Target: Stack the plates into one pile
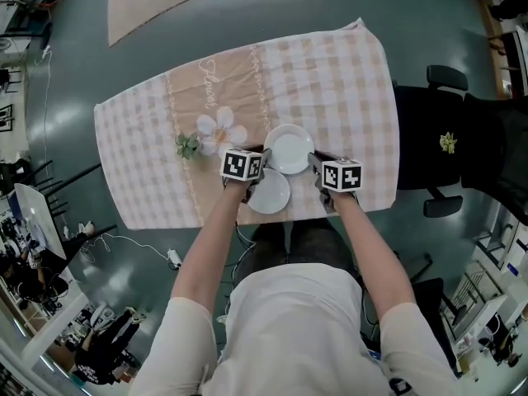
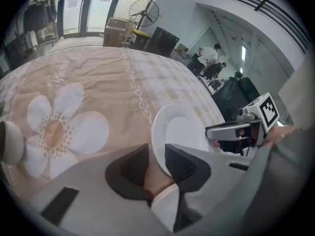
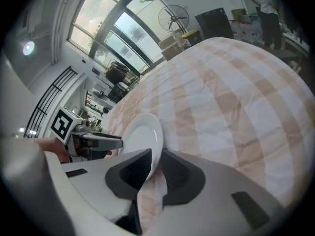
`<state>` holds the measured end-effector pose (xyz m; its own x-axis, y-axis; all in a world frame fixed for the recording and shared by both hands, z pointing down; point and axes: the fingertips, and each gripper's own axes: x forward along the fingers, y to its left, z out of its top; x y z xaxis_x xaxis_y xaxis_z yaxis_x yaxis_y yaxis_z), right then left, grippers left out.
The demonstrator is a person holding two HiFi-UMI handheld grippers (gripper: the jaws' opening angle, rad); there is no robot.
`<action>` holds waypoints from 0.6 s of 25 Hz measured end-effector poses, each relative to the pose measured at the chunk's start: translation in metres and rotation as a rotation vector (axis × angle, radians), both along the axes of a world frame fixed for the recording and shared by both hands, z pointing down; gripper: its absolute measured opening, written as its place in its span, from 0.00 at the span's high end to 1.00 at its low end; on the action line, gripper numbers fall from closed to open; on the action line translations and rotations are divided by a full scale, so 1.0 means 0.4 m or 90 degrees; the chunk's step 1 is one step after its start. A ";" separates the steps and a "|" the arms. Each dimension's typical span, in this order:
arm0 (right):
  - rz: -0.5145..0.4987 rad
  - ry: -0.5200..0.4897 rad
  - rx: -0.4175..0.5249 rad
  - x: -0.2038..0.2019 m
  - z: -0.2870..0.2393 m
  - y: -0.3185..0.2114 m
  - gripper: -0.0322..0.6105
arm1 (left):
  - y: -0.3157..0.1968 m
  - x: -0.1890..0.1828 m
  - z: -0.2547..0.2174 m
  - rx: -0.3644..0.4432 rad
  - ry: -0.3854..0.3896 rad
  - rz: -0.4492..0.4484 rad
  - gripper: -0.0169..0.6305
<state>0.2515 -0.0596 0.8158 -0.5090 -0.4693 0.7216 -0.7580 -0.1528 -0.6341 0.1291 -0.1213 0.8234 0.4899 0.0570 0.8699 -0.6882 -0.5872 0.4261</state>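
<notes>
Plate (image 1: 289,148) is pinched at opposite rims by the left hand-held gripper (image 2: 156,155) and the right hand-held gripper (image 3: 156,156). It is near the tabletop's (image 1: 346,73) front edge, just beyond a second plate (image 1: 269,193).

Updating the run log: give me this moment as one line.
left gripper: shut on far plate rim | right gripper: shut on same plate, opposite rim | near plate: flat on tablecloth, ungripped | pile: not formed
</notes>
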 end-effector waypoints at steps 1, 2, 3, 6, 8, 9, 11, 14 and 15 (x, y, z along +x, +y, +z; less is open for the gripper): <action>0.008 -0.006 -0.002 0.001 0.002 -0.001 0.82 | 0.003 0.002 0.000 -0.004 0.004 0.002 0.81; 0.017 -0.010 -0.005 0.004 0.004 -0.001 0.83 | 0.006 0.004 0.000 -0.008 0.007 0.005 0.82; 0.026 -0.015 -0.007 0.008 0.006 -0.001 0.85 | 0.010 0.006 0.003 -0.009 0.008 0.005 0.82; 0.045 -0.034 -0.005 0.010 0.007 -0.006 0.86 | 0.012 0.003 0.008 -0.005 0.003 -0.006 0.83; 0.048 -0.035 -0.007 0.011 0.004 -0.006 0.86 | 0.013 0.001 0.009 -0.006 0.001 -0.018 0.84; 0.048 -0.032 -0.010 0.013 0.004 -0.005 0.86 | 0.016 0.000 0.013 -0.010 0.000 -0.024 0.84; 0.051 -0.027 -0.011 0.016 0.004 -0.006 0.86 | 0.012 0.001 0.011 -0.008 0.005 -0.031 0.84; 0.060 -0.026 0.000 0.023 -0.014 -0.022 0.87 | 0.003 0.009 0.005 -0.012 0.028 -0.057 0.86; 0.060 -0.024 0.002 0.025 -0.020 -0.027 0.87 | -0.002 0.014 0.000 -0.012 0.036 -0.066 0.87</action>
<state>0.2616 -0.0702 0.8079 -0.4886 -0.5187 0.7015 -0.7161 -0.2209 -0.6621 0.1347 -0.1222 0.8234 0.5423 0.0191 0.8399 -0.7192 -0.5063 0.4759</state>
